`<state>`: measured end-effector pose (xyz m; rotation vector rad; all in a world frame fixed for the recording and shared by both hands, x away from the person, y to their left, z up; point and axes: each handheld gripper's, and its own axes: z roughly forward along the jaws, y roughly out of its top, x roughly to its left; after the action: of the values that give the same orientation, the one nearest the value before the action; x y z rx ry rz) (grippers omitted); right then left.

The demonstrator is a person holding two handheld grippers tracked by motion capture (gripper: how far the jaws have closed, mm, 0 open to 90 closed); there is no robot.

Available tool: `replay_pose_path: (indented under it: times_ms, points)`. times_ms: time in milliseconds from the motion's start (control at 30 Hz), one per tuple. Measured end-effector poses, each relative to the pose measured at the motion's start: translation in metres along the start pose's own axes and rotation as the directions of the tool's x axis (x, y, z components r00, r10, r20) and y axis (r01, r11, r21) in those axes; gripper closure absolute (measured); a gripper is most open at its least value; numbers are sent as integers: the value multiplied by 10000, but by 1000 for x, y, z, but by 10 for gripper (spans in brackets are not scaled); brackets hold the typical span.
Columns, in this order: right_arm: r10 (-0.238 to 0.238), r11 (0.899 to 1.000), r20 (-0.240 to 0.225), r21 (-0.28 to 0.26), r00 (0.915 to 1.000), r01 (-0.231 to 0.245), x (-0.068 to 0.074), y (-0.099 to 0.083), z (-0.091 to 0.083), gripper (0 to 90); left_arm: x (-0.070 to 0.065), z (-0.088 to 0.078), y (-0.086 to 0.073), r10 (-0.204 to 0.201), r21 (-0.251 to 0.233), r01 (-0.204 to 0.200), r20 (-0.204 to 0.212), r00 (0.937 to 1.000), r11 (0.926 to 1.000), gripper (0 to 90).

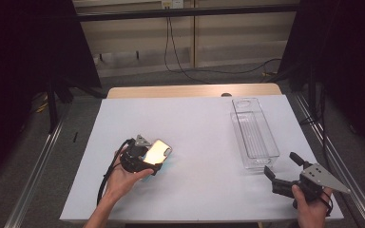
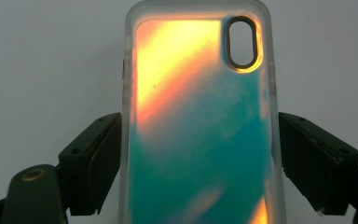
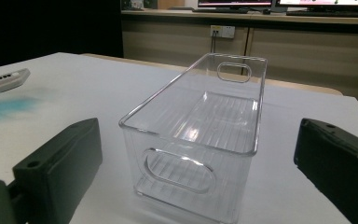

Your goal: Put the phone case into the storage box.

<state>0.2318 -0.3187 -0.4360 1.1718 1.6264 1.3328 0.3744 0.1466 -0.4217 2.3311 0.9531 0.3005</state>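
While left claw (image 2: pixel 199 154) grips phone case (image 2: pixel 199 126) | right claw (image 3: pixel 198 172) released | clear bin (image 3: pixel 200 126) ahead

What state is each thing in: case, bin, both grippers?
Phone case: held off the table, back facing the camera, between the left jaws.
Bin: upright, empty, on the table.
Left gripper: shut on the case's sides.
Right gripper: open, empty, facing the bin.

Left gripper (image 1: pixel 145 159) in left hand (image 1: pixel 123 178), low at front left, fingers (image 2: pixel 91 163) spread wide and clamped. Right gripper (image 1: pixel 279 173) in right hand (image 1: pixel 311 202), front right, fingers (image 3: pixel 58 163) wide apart, nothing between.
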Motion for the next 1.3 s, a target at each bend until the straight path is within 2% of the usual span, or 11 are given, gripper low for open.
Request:
replay_pose_path:
  times_ms: [133, 400, 533, 567, 867, 933, 967, 1000, 1067, 1200, 1300]
  points:
    - [14, 10000, -5, -7, 10000, -14, 0, 0, 0, 5, 2, -3, -2, 42, -365, -53, -310, 9995, 9993, 173]
    - [-3, 10000, 1, -13, 10000, 3, 0, 0, 0, 5, 3, -11, -5, -268, -1105, 205, -561, 9981, 9937, 173]
    - [7, 10000, 0, -35, 10000, -7, 0, 0, -1, 5, 2, -13, -6, -217, -1326, 99, -884, 9958, 9911, 173]
    - [10, 10000, -1, -35, 10000, -10, 0, 0, -1, 5, 2, -14, -7, -336, -1551, 189, -928, 9951, 9877, 174]
    - [34, 10000, 29, -88, 10000, -34, 0, 0, -2, 7, 2, -26, -8, -639, -2351, 378, -1045, 9925, 9712, 174]
    - [19, 10000, 16, -98, 10000, -19, 0, 1, -2, 7, 1, -28, -8, -542, -2478, 274, -1022, 9933, 9684, 173]
    - [9, 10000, 19, -81, 10000, -9, 0, 1, -1, 7, 0, -29, -8, -634, -2633, 355, -982, 9931, 9641, 173]
    - [16, 10000, 14, -74, 10000, -16, 0, 0, -1, 7, 0, -29, -8, -641, -2665, 382, -892, 9940, 9631, 173]
    - [2, 10000, -1, -69, 10000, -2, 0, 0, -1, 7, -1, -31, -7, -785, -2892, 483, -938, 9925, 9560, 173]
    - [-27, 10000, -23, -40, 10000, 27, 0, 0, -1, 7, -6, -34, -5, -789, -3187, 498, -792, 9937, 9466, 173]
    - [-15, 10000, -20, -55, 10000, 15, 1, 0, -2, 7, -10, -37, -4, -654, -3299, 389, -696, 9954, 9432, 173]
